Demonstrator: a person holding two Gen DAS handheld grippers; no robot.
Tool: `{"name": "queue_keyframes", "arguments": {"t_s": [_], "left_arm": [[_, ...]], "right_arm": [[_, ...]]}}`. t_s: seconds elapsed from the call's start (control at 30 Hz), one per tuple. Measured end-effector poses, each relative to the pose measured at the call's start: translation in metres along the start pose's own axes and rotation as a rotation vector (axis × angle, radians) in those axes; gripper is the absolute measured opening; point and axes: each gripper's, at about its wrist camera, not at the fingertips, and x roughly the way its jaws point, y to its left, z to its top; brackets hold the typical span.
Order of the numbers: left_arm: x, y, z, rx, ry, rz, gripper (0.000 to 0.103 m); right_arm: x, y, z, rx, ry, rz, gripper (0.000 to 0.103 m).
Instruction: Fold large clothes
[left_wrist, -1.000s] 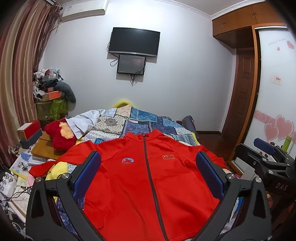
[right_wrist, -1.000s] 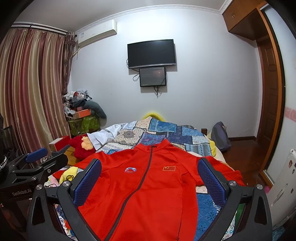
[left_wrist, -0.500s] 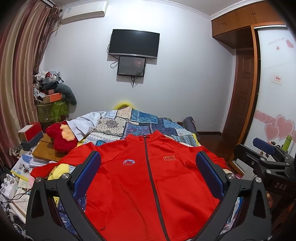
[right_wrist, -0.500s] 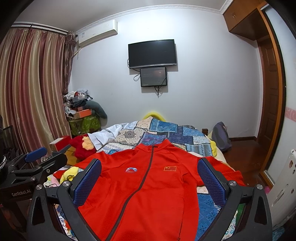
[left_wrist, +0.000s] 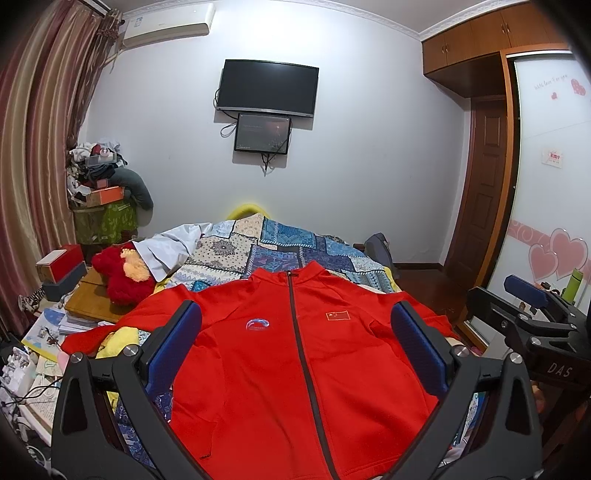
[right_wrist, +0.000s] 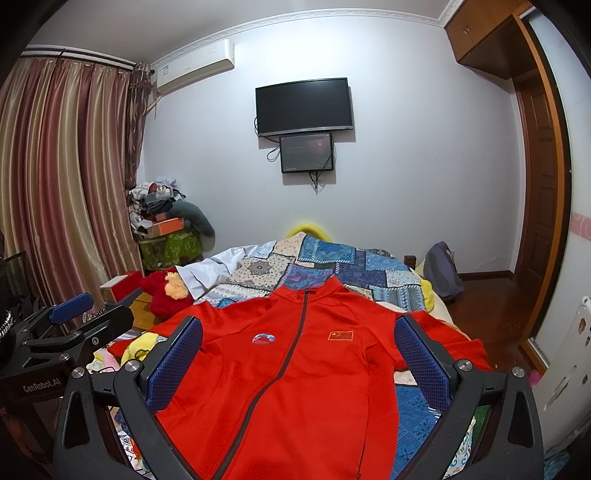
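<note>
A large red zip-up jacket (left_wrist: 295, 362) (right_wrist: 295, 373) lies spread flat, front up, on the bed's patchwork quilt (left_wrist: 280, 247) (right_wrist: 332, 262), collar toward the far wall, both sleeves out to the sides. My left gripper (left_wrist: 295, 332) hovers above the jacket's chest, open, with nothing between its blue pads. My right gripper (right_wrist: 299, 339) is also open and empty above the jacket. Each gripper shows at the edge of the other's view: the right gripper (left_wrist: 528, 314) at far right, the left gripper (right_wrist: 70, 321) at far left.
A red plush toy (left_wrist: 122, 273) and stacked books and boxes (left_wrist: 62, 269) crowd the bed's left side. A pile of clothes (right_wrist: 162, 206) stands by the curtains. A bag (right_wrist: 441, 269) sits on the wood floor at right, near the wardrobe (left_wrist: 550, 221).
Both views have tilted slightly upward, so the jacket sits a little lower in frame. The jacket itself has not moved and both grippers stay open.
</note>
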Motion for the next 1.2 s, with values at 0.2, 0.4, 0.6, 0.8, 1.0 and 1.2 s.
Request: {"name": "queue_keyframes", "arguments": {"t_s": [0.2,0.4,0.6,0.8,1.0,1.2], "left_arm": [[0.0,-0.001,0.0,-0.001,0.0,0.001,0.103],[-0.002,0.0,0.001,-0.003,0.001,-0.001,0.103],[-0.002,0.002,0.0,-0.007,0.004,-0.002,0.103],[0.001,0.004,0.001,-0.009,0.008,0.003,0.103],[0.011,0.013,0.004,0.002,-0.003,0.027,0.103],[0.037,0.04,0.01,-0.015,-0.009,0.105,0.103]], "right_arm": [[0.0,0.0,-0.001,0.001,0.0,0.001,0.103],[0.0,-0.001,0.0,0.001,0.001,0.0,0.103],[0.001,-0.003,0.0,0.001,0.001,-0.001,0.103],[0.002,0.005,0.001,0.001,0.005,-0.002,0.103],[0.025,0.001,-0.005,-0.002,0.028,-0.002,0.103],[0.056,0.001,-0.004,-0.01,0.076,0.006,0.103]]}}
